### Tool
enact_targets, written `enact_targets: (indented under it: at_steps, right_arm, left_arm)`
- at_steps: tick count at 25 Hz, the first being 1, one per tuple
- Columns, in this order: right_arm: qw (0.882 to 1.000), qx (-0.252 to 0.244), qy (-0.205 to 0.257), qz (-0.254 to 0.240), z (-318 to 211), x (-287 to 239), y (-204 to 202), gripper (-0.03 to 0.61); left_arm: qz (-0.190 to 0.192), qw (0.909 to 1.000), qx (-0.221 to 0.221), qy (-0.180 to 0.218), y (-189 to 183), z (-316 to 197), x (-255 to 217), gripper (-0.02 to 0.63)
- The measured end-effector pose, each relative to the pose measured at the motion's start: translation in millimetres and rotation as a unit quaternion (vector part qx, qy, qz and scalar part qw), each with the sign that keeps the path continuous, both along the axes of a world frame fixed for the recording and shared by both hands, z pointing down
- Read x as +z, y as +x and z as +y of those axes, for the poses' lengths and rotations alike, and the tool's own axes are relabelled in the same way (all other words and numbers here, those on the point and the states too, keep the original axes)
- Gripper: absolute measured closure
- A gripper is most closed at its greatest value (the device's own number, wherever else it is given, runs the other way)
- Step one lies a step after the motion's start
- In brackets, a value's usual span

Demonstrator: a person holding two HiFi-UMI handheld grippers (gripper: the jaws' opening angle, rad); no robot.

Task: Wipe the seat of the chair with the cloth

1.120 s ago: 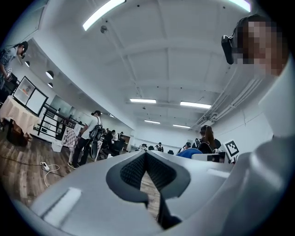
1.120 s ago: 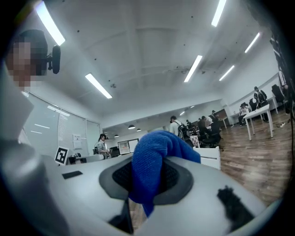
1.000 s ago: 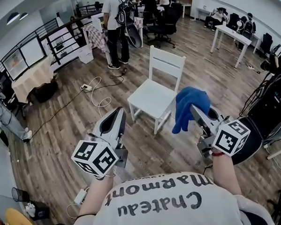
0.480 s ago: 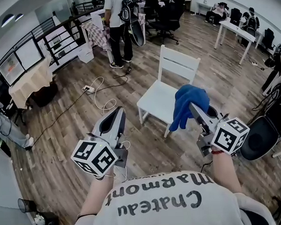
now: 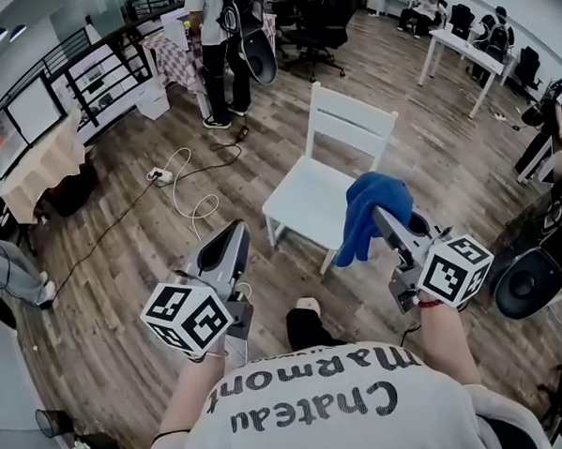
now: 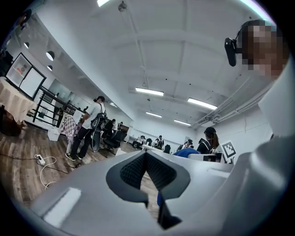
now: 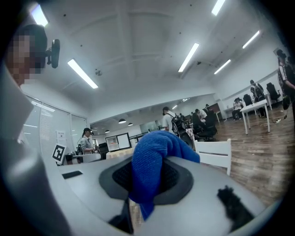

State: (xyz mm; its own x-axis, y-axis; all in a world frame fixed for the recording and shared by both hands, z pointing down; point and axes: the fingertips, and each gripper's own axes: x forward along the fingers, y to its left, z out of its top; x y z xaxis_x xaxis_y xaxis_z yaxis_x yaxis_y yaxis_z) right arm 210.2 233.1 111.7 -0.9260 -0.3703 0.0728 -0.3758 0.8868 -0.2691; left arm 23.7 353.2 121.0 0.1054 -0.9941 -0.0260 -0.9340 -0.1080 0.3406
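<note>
A white wooden chair [image 5: 317, 191] stands on the plank floor ahead of me, its slatted back [image 5: 353, 124] on the far side. My right gripper [image 5: 379, 216] is shut on a blue cloth [image 5: 370, 212] that drapes over its tip, held just in front of the seat's right front corner. In the right gripper view the blue cloth [image 7: 154, 161] hangs from between the jaws, and the chair back [image 7: 213, 153] shows behind it. My left gripper [image 5: 228, 244] is shut with nothing in it, held low to the left of the chair. My left gripper [image 6: 146, 162] points across the room.
A white cable with a power strip [image 5: 158, 175] trails on the floor left of the chair. A person [image 5: 217, 44] stands beyond it by office chairs. Tables [image 5: 460, 55] line the far right, a dark round object [image 5: 522, 289] sits at right, and a draped table [image 5: 34, 175] at left.
The view has moved closer to the chair, which now sits slightly lower and nearer my grippers. Both grippers keep their pose, the cloth still held. My foot now shows below.
</note>
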Motion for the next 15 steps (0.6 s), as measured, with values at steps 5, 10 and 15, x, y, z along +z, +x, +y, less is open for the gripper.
enact_targets:
  at_steps: [5, 10, 15]
  right_arm:
    - [1.0, 0.004, 0.003, -0.004, -54.4, 1.7, -24.4, 0.495]
    - [1.0, -0.007, 0.009, 0.001, -119.2, 1.6, -60.6, 0.495]
    - [1.0, -0.012, 0.012, 0.012, -186.4, 4.4, -91.1, 0.495]
  left_arm:
    - [-0.004, 1.0, -0.008, 0.003, -28.4, -45.8, -0.8, 0.607]
    - [-0.006, 0.9998, -0.017, 0.012, -64.1, -109.2, -6.1, 0.607]
    - [-0.007, 0.9997, -0.018, 0.016, -90.4, -175.2, -5.6, 0.607]
